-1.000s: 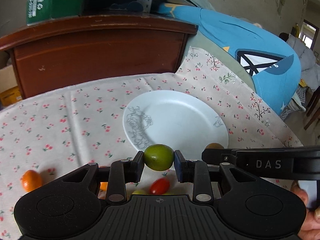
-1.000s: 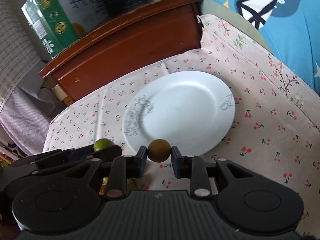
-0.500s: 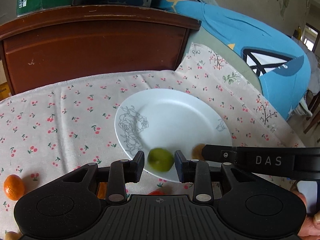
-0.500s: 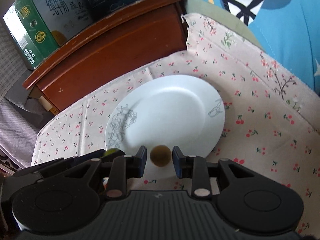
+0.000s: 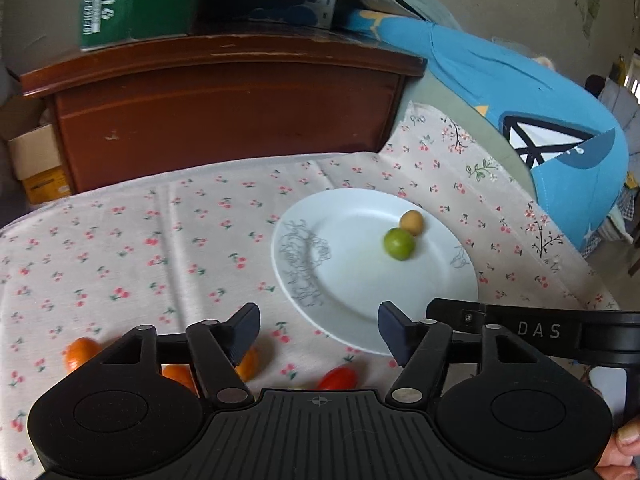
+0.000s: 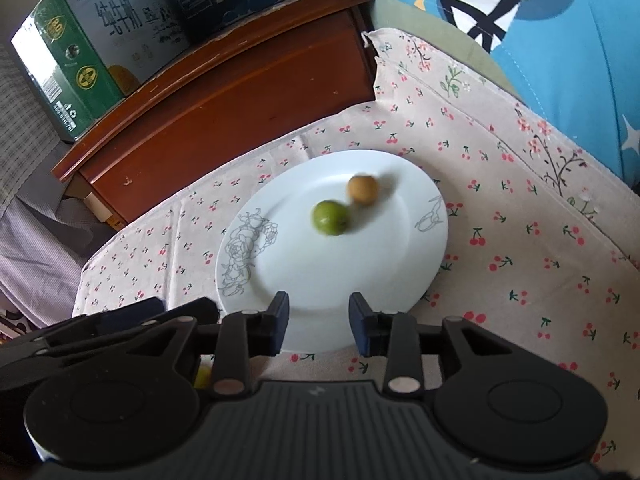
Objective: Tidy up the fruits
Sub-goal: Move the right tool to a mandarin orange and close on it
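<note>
My left claw (image 5: 318,330) has just been opening and nothing is between its jaws. My right claw (image 6: 318,320) has just been opening too, and it holds nothing. The round green fruit (image 6: 330,218) and the small brown fruit (image 6: 362,189) sit touching on the round white plate (image 6: 280,280).

One white plate (image 5: 440,304), one green fruit (image 5: 399,243), one brown fruit (image 5: 411,222), three orange fruits (image 5: 80,354), one red tomato (image 5: 337,378), two cartons (image 6: 76,68)
</note>
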